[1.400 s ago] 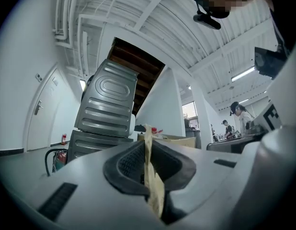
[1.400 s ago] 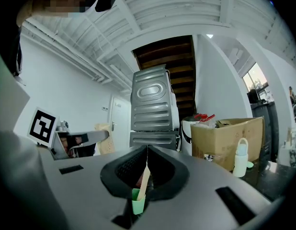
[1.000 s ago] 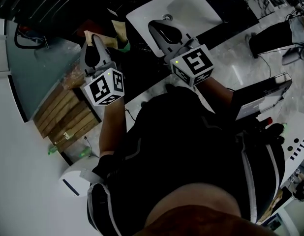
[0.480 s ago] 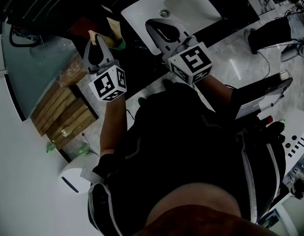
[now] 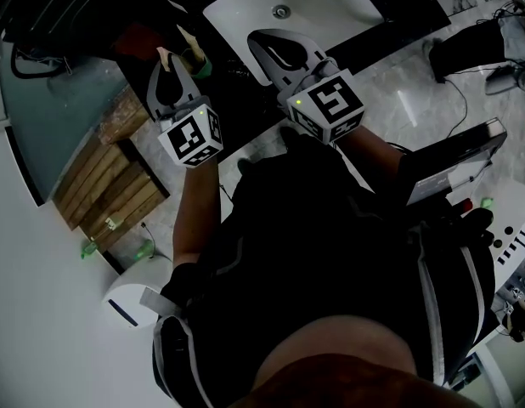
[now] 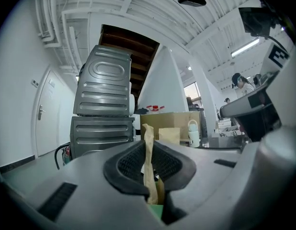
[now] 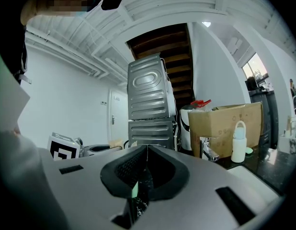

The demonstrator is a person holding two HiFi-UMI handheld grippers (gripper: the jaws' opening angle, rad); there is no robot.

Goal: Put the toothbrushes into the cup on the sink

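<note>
My left gripper (image 5: pixel 169 62) hovers over the black counter (image 5: pixel 233 100), left of the white sink (image 5: pixel 237 24). It is shut on a packaged toothbrush (image 5: pixel 188 51) in a tan paper wrapper with a green end. In the left gripper view the tan strip (image 6: pixel 148 133) stands upright, pinched between the pads. My right gripper (image 5: pixel 264 42) hangs over the sink's front rim. Its jaws meet at the tips (image 7: pixel 147 150). A scrap of crinkled clear film with a pale green bit (image 7: pixel 134 190) is caught low between them. No cup can be made out for certain.
A tap (image 7: pixel 208 152), a small white bottle with a loop handle (image 7: pixel 239 147) and a cardboard box (image 7: pixel 224 128) stand behind the sink. Two stacked grey machines (image 6: pixel 104 114) rise beyond. A wooden slat mat (image 5: pixel 110 185) lies left, an open dark case (image 5: pixel 449 168) right.
Both grippers have shifted a little forward, toward the sink and counter. The left one still carries the tan-wrapped toothbrush, and neither grip has changed.
</note>
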